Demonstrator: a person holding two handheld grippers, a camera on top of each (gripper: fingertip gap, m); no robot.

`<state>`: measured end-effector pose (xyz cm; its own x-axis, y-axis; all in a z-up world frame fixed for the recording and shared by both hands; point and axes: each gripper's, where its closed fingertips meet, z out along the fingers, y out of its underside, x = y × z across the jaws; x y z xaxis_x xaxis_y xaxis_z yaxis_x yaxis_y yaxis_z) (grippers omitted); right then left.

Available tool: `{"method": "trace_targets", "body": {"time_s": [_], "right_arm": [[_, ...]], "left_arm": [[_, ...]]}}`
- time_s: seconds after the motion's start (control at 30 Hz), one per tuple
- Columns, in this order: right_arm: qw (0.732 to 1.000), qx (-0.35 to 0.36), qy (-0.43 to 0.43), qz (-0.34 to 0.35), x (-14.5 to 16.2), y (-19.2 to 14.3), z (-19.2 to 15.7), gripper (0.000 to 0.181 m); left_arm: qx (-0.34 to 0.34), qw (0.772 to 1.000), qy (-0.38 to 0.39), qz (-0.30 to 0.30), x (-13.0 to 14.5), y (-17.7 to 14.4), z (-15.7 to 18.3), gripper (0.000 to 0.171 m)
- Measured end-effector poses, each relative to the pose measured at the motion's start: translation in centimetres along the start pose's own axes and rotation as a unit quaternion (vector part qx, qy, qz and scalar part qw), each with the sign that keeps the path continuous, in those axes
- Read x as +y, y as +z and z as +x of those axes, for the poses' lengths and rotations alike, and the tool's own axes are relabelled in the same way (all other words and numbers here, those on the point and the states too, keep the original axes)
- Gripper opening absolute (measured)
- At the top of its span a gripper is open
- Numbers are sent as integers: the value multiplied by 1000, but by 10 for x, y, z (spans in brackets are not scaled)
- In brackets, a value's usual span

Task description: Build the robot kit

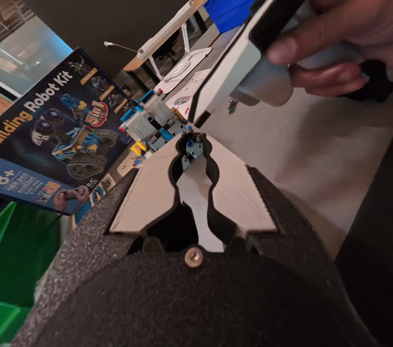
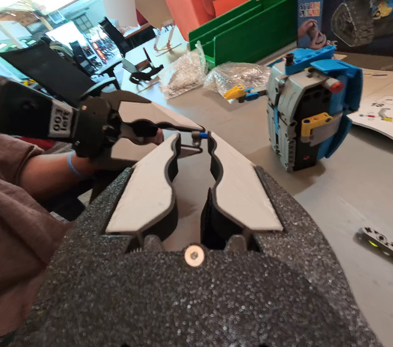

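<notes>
My left gripper [image 1: 192,139] is shut on a small grey building piece [image 1: 192,151] with a blue pin [image 1: 190,143] in it. In the right wrist view it reaches in from the left [image 2: 196,139], holding that piece [image 2: 194,135] just above the table. My right gripper [image 2: 194,136] is partly open, its fingertips on either side of the piece. The blue pin [image 2: 203,135] lies close to its right finger. In the left wrist view a hand holds the right gripper [image 1: 194,123], which comes down from the upper right. A grey, black and blue robot model [image 2: 308,115] stands to the right.
The kit box [image 1: 53,124] stands behind the model [image 1: 148,122]. A green bin [image 2: 244,39], two plastic bags [image 2: 185,75], a yellow and blue part [image 2: 236,91], an instruction sheet [image 2: 374,111] and a small black part [image 2: 376,241] lie around. A blue bin [image 1: 229,5] and a white stand [image 1: 170,28] sit farther back. Both grippers' tips are close together, under 4 cm apart.
</notes>
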<state>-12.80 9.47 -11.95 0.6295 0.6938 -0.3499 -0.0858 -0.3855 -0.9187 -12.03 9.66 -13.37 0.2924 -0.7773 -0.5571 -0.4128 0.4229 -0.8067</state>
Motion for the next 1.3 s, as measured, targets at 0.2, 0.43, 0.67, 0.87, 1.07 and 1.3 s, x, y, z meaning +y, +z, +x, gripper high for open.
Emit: {"method": "trace_targets", "body": {"time_s": [0.2, 0.43, 0.67, 0.87, 1.07, 1.3], "right_arm": [[1000, 21, -22, -4, 1, 0, 3, 16], [998, 37, -50, -19, 5, 0, 5, 25], [995, 34, -92, -30, 5, -3, -2, 16], [994, 34, -99, -24, 4, -4, -3, 16], [995, 26, -97, -23, 4, -5, -1, 17], [968, 80, -236, 27, -22, -36, 17, 17]], "left_arm": [[-30, 997, 75, -11, -3, 3, 5, 15], [-58, 992, 112, -7, -9, 1, 4, 15], [-68, 988, 136, 5, -16, -1, 8, 15], [-81, 985, 152, 2, -17, -1, 7, 15], [-85, 984, 158, 4, -17, 0, 8, 15], [12, 979, -185, 90, -30, -12, -17, 17]]}}
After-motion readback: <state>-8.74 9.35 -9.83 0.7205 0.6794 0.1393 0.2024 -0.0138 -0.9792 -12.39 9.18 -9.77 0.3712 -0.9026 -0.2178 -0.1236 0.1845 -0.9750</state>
